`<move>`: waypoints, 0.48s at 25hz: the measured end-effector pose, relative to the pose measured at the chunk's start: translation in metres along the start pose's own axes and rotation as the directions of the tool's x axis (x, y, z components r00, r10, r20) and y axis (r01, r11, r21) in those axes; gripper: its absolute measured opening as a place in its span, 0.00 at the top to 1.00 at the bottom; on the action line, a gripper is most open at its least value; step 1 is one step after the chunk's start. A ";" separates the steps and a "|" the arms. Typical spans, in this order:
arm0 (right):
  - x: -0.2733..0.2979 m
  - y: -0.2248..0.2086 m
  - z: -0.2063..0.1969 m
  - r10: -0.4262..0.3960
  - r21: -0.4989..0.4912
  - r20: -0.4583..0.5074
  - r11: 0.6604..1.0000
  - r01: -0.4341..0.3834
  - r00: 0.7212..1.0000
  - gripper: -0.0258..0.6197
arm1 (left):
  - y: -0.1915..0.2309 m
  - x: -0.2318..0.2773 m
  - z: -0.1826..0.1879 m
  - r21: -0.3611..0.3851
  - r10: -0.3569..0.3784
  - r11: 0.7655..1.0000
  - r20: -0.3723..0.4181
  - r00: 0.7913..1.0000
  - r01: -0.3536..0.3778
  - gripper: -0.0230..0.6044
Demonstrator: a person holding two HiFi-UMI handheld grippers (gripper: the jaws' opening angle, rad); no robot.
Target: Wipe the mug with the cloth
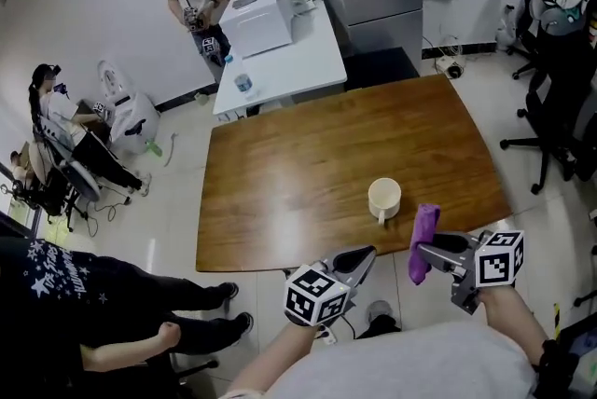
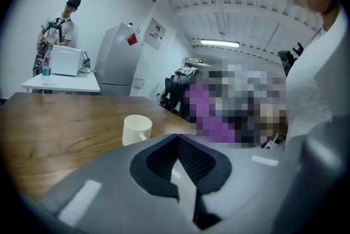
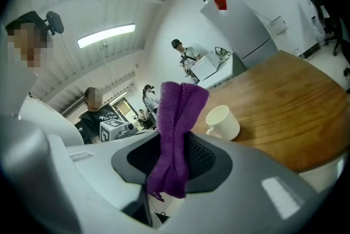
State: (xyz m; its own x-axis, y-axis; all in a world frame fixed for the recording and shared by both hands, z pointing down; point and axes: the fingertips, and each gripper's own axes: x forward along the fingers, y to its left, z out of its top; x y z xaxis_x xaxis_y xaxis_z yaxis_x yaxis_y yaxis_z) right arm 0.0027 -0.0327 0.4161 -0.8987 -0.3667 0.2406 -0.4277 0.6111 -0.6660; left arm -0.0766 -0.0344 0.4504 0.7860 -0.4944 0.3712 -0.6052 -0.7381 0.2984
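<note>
The right hand-held gripper (image 1: 423, 250) clamps the purple cloth (image 1: 426, 225) at the table's (image 1: 308, 155) near edge, apparently ready to wipe the mug (image 1: 384, 198) standing just inside it, while the left hand-held gripper (image 1: 367, 254) hovers closed and empty

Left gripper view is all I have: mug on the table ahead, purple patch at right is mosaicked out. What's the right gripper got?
Observer: The right gripper is shut on the purple cloth, which sticks up out of its jaws.
Operator: Is the cloth on the mug yet?
Observer: No. In the head view the cloth hangs just right of the mug, with a gap between them.
Operator: Where on the table is the mug?
Observer: Upright near the near edge of the wooden table, right of its middle, just beyond both grippers' tips.
</note>
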 end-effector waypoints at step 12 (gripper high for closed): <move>-0.002 -0.045 0.021 -0.071 0.078 0.013 0.995 0.070 0.997 0.76 | 0.047 0.056 -0.009 -0.024 -0.033 0.999 -0.091 0.995 0.031 0.81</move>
State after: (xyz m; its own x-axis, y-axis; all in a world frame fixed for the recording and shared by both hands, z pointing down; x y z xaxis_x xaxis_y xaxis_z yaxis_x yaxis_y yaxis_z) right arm 0.0260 -0.0738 0.4311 -0.8645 -0.4183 0.2786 -0.4809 0.5277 -0.7002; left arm -0.0616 -0.0928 0.4929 0.7910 -0.4254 0.4397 -0.5830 -0.7421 0.3307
